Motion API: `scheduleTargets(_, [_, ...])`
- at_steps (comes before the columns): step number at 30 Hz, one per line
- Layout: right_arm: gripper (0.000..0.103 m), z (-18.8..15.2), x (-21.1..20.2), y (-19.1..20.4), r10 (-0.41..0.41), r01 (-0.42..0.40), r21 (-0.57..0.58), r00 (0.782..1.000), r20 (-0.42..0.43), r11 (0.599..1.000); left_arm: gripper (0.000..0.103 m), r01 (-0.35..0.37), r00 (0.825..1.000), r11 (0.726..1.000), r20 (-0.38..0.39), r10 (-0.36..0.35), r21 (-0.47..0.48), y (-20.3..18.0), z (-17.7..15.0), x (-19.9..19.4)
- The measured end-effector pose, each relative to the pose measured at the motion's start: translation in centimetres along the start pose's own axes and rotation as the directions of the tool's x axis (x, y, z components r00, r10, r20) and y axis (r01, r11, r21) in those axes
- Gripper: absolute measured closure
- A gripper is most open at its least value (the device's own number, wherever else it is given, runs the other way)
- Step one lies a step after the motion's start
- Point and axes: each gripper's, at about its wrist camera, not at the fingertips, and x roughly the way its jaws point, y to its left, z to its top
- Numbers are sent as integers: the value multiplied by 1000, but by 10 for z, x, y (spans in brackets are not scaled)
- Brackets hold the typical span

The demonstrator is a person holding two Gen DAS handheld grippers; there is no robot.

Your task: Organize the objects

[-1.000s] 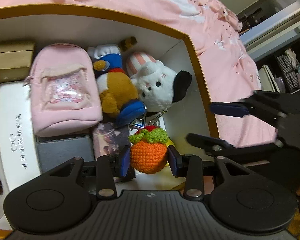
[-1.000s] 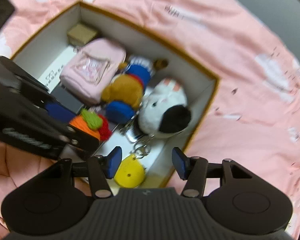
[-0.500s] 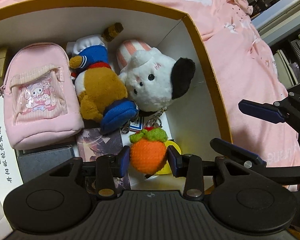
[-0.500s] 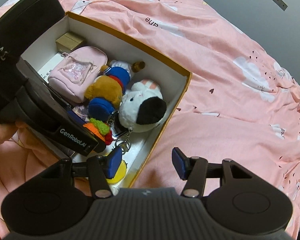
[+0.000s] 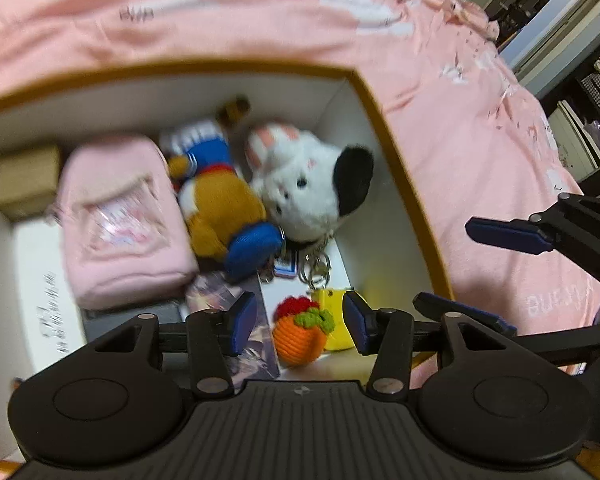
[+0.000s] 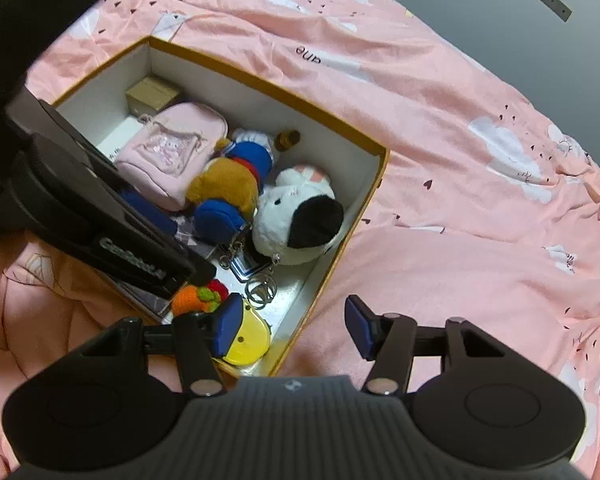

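Note:
An orange crocheted fruit (image 5: pixel 300 338) with green leaves and a red top lies in the near right corner of the open box (image 5: pixel 400 184), beside a yellow charm (image 5: pixel 334 320). My left gripper (image 5: pixel 300 322) is open above the fruit, its pads apart from it. The fruit also shows in the right wrist view (image 6: pixel 196 298), below the left gripper's body (image 6: pixel 100 216). My right gripper (image 6: pixel 294 326) is open and empty above the box's near right rim (image 6: pixel 332 256) and the pink bedcover (image 6: pixel 460 200).
The box holds a pink pouch (image 5: pixel 120 220), a brown and blue plush (image 5: pixel 220 200), a white and black plush (image 5: pixel 312 188), a small brown carton (image 5: pixel 26 180), key rings (image 5: pixel 316 266) and flat cards. Shelves (image 5: pixel 580 80) stand at the far right.
My left gripper has opened and let go of the orange fruit, which now lies in the box corner. The left gripper has pulled back. The right gripper has drawn back and risen.

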Motion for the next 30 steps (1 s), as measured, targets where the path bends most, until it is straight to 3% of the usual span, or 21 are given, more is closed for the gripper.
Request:
scheduleTargets(7, [36, 1, -28, 2, 31, -35, 72, 997, 64, 997, 37, -63, 984, 997, 169, 57, 33, -11, -6, -51])
scheduleTargets(12, [30, 3, -50, 8, 47, -62, 123, 992, 121, 991, 28, -145, 944, 987, 307, 119, 62, -13, -16, -90])
scheduleTargets(14, [25, 5, -61, 10, 52, -76, 148, 986, 158, 986, 24, -176, 919, 982, 369, 139, 69, -15, -22, -109])
scheduleTargets(18, [15, 9, -88, 17, 43, -100, 200, 962, 271, 975, 15, -253, 846, 963, 504, 175, 91, -25, -35, -143])
scheduleTargets(21, [11, 9, -108, 23, 13, -108, 235, 927, 374, 966, 13, -311, 764, 948, 612, 204, 72, -34, -49, -162])
scheduleTargets(22, [9, 7, -115, 26, -4, -106, 246, 913, 409, 963, 11, -330, 722, 943, 656, 221, 45, -36, -56, -168])
scheduleTargets(23, [8, 5, -120, 29, -23, -99, 254, 898, 440, 962, 11, -345, 693, 938, 681, 238, 22, -38, -61, -172])
scheduleTargets(25, [7, 1, -128, 36, -60, -83, 264, 871, 488, 961, 11, -368, 646, 929, 714, 270, -18, -40, -69, -178])
scheduleTargets(28, [6, -8, -136, 46, -115, -52, 283, 831, 544, 958, 11, -385, 593, 920, 745, 305, -70, -40, -77, -181])
scheduleTargets(30, [6, -14, -137, 54, -146, -40, 304, 813, 564, 952, 11, -391, 578, 916, 749, 325, -96, -38, -82, -181])
